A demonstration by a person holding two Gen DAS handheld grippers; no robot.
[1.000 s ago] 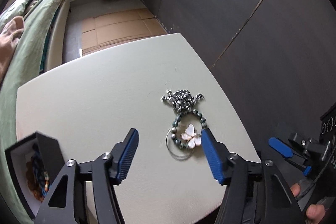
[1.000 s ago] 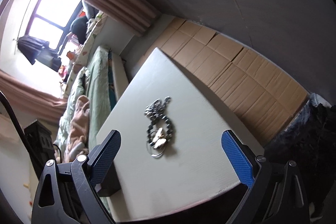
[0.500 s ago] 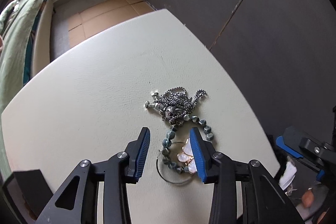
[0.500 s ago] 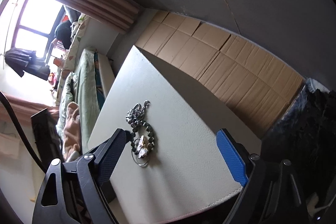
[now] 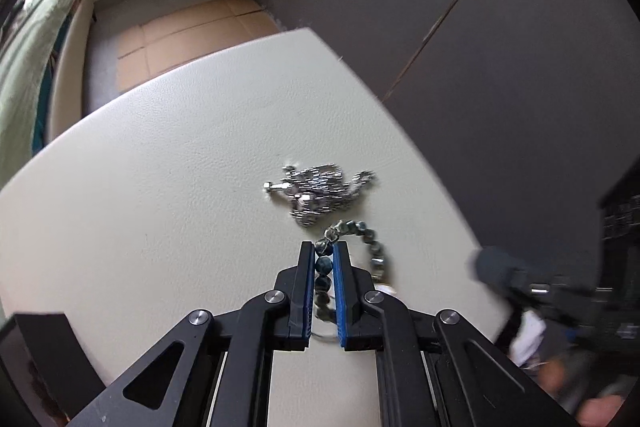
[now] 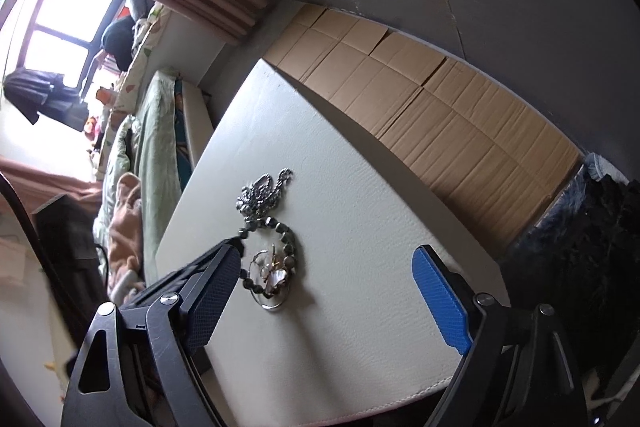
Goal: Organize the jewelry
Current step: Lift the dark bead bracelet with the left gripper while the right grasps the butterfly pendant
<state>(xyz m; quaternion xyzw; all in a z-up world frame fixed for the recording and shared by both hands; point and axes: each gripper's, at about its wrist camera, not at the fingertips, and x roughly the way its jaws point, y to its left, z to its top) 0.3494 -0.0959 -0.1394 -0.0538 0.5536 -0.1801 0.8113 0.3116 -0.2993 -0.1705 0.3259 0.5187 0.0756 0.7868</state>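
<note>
Left jaws: my left gripper (image 5: 323,267) is closing, blue pads on the beaded bracelet (image 5: 362,241).
Right jaws: my right gripper (image 6: 326,291) stands wide, grasping nothing.
Bracelet: on the tabletop (image 5: 160,187), touching the silver chain (image 5: 320,189).
Black box (image 5: 52,355): beside the left gripper, contents hidden.

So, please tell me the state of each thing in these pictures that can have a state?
Left gripper: jaws closing, beads between the pads.
Right gripper: open, holding nothing.
Dark blue-green beaded bracelet: flat on the white table, one side between the left jaws.
Silver chain necklace: bunched in a heap, untouched.
Thin silver ring hoop: flat, under the bracelet.
</note>
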